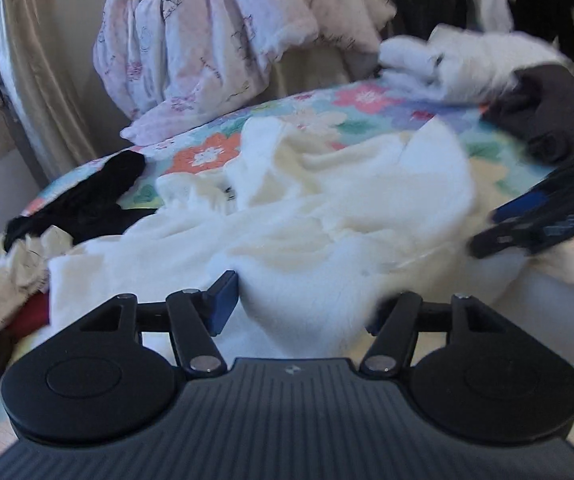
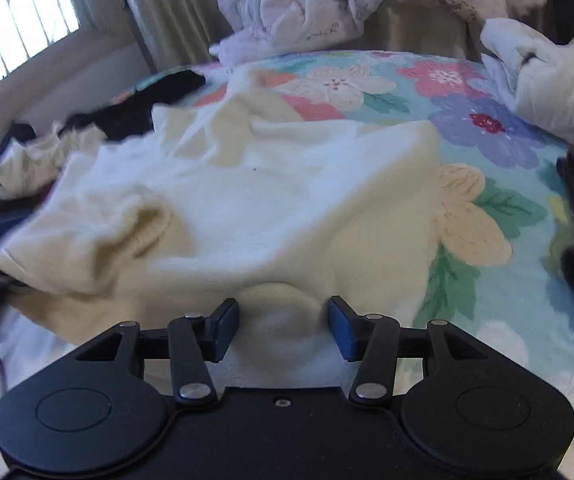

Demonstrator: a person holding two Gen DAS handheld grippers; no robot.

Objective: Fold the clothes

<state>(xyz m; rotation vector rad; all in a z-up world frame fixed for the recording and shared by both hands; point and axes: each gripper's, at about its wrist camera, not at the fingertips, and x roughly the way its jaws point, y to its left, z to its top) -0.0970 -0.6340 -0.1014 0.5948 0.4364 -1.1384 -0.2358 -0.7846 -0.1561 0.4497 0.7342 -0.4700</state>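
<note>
**Ana:** Right wrist view first. The right gripper (image 2: pixel 283 326) has its jaws spread, with a soft hump of the cream garment (image 2: pixel 271 184) sitting between the blue pads but not pinched; the pads stand clear of the cloth on both sides.

**Ben:** So it is either letting go or about to bite?

**Ana:** Can't tell which from this. It sits at the near hem, which I'd judge is the sensible place to take hold for a fold.

**Ben:** And the other one?

**Ana:** In the left wrist view the left gripper (image 1: pixel 299 304) is also spread. Fabric bulges up between the fingers and hides the right pad; I see no pinch.

**Ben:** Where does the garment lie?

**Ana:** Spread loosely, still rumpled, across the floral bedspread (image 2: pixel 499 216), which gives a broad flat base. Farther out, a black garment (image 2: pixel 151 100) lies to the left, white folded items (image 2: pixel 547 76) at the far right corner, and a pink printed quilt (image 2: pixel 287 0) is bunched at the far side of the bed.
</note>
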